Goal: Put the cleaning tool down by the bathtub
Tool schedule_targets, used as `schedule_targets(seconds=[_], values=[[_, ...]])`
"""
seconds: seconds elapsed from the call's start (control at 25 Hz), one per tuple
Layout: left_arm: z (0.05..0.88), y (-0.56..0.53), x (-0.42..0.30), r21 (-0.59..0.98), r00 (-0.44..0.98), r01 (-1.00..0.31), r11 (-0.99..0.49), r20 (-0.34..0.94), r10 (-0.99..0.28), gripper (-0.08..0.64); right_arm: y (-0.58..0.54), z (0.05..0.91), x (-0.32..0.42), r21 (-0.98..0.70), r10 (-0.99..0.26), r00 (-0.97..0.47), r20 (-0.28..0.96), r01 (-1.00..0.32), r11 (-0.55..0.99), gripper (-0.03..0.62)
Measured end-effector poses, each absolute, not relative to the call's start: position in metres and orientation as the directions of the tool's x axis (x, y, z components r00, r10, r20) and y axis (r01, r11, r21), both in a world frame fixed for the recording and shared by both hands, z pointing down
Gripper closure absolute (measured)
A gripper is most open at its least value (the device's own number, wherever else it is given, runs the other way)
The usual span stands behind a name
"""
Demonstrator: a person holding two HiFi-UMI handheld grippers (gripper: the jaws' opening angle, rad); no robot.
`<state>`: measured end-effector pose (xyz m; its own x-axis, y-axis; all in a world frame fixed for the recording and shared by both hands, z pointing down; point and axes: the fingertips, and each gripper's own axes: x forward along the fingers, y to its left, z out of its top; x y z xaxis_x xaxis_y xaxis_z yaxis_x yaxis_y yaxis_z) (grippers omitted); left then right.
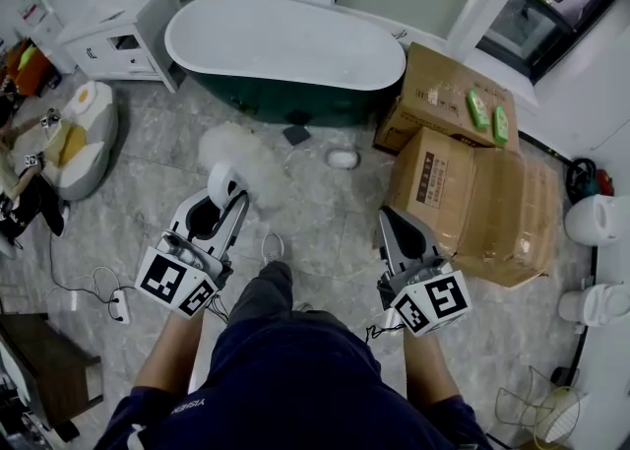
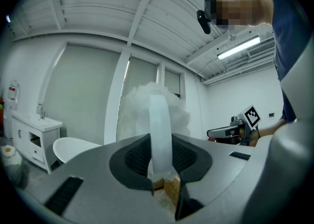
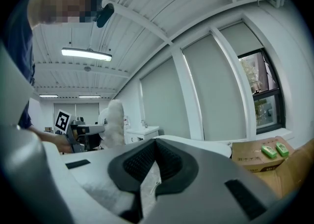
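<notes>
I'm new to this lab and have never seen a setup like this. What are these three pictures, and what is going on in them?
There is no robot here: a person holds a two-jaw gripper in each hand. The head view looks down from a camera on the person's head. The other two views come from a camera riding on each gripper, looking along its jaws. The left gripper is clamped on the pale handle of a fluffy white duster. The right gripper is shut and holds nothing. On the marble floor stand a green-and-white bathtub and some cardboard boxes.
</notes>
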<state>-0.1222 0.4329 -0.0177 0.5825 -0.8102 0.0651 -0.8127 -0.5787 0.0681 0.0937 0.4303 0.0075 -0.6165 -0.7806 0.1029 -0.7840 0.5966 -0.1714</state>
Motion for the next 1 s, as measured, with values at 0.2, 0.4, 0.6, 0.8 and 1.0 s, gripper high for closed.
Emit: schedule_targets(seconds=[0.2, 0.4, 0.6, 0.8, 1.0], values=[[-0.012, 0.396, -0.140, 0.082, 0.589, -0.808, -0.584, 0.072, -0.805, 0.456, 0.394, 0.013, 0.074, -0.176, -0.781, -0.613, 0.119, -0.787, 0.591, 0.589], [-0.006, 0.352, -0.160, 0.101, 0.595, -0.803, -0.587, 0.081, -0.800, 0.456, 0.353, 0.017, 0.054, -0.180, -0.783, -0.606, 0.140, -0.793, 0.582, 0.589], [-0.004, 0.308, -0.180, 0.114, 0.606, -0.794, -0.597, 0.089, -0.790, 0.456, 0.310, 0.017, 0.032, -0.193, -0.785, -0.600, 0.154, -0.797, 0.572, 0.589], [-0.003, 0.264, -0.202, 0.123, 0.614, -0.788, -0.603, 0.087, -0.784, 0.456, 0.267, 0.015, 0.003, -0.188, -0.783, -0.601, 0.161, -0.797, 0.574, 0.589], [0.001, 0.227, -0.225, 0.131, 0.623, -0.781, -0.610, 0.092, -0.777, 0.456, 0.231, 0.018, -0.019, -0.194, -0.785, -0.593, 0.177, -0.803, 0.563, 0.589]])
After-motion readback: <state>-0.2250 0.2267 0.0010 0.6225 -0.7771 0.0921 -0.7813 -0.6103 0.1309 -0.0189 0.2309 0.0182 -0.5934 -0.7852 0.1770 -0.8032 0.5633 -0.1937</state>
